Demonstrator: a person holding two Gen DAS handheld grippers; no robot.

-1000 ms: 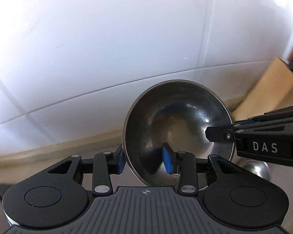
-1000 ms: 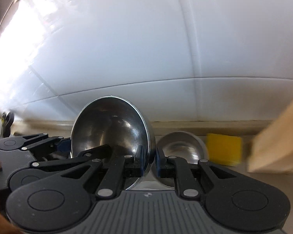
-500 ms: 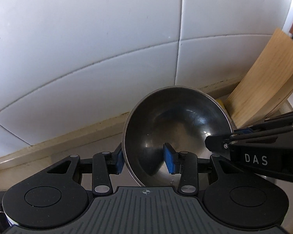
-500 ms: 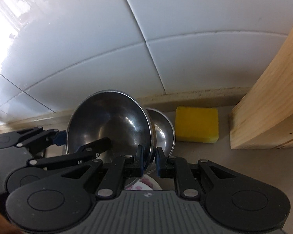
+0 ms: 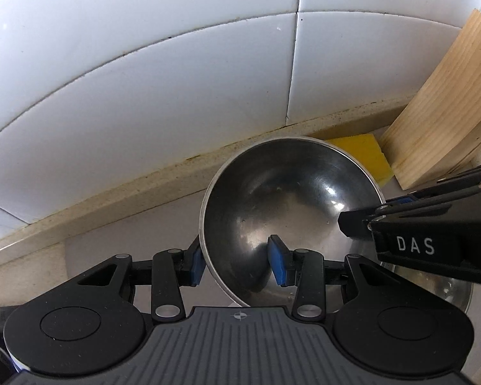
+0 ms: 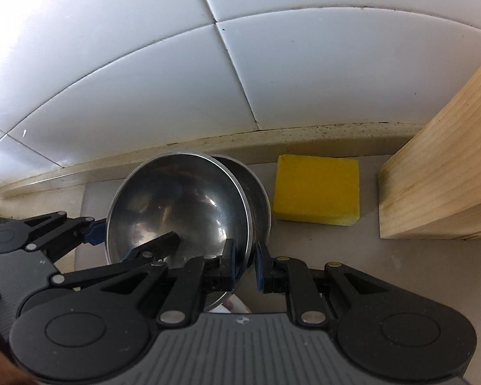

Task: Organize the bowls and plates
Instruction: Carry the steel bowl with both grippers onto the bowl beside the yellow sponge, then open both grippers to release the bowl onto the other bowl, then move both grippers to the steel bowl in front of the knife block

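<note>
Steel bowl [image 5: 291,211], tilted at frame centre, is pinched at its rim by both the left gripper [image 5: 239,264] and right gripper [image 6: 244,264], above a second bowl [image 6: 258,202] lower down; nesting looks unfinished, and plates remain unsorted.

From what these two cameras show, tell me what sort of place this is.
Most likely a home kitchen counter. White glazed wall tiles run behind the worktop, a yellow sponge lies beside a wooden block, and steel bowls are being handled.
</note>
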